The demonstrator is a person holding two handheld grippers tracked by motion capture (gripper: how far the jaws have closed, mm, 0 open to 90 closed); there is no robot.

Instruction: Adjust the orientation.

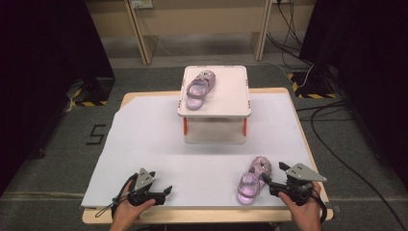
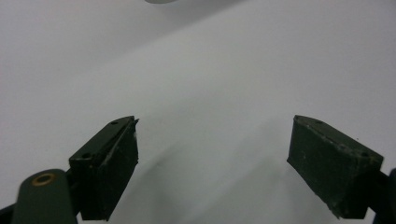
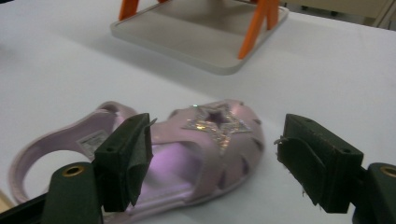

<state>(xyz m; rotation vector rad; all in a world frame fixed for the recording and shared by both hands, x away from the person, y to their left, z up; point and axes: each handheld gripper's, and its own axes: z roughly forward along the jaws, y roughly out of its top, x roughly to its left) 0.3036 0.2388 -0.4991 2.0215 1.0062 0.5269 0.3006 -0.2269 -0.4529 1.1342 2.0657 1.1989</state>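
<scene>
The right claw (image 1: pixel 267 183) stands open just beside a pink sandal (image 1: pixel 253 180), which lies flat on the white surface (image 1: pixel 144 144) near its front edge. The left claw (image 1: pixel 161 193) rests open and empty. A matching sandal (image 1: pixel 199 89) sits atop a raised stand (image 1: pixel 214 111).
</scene>
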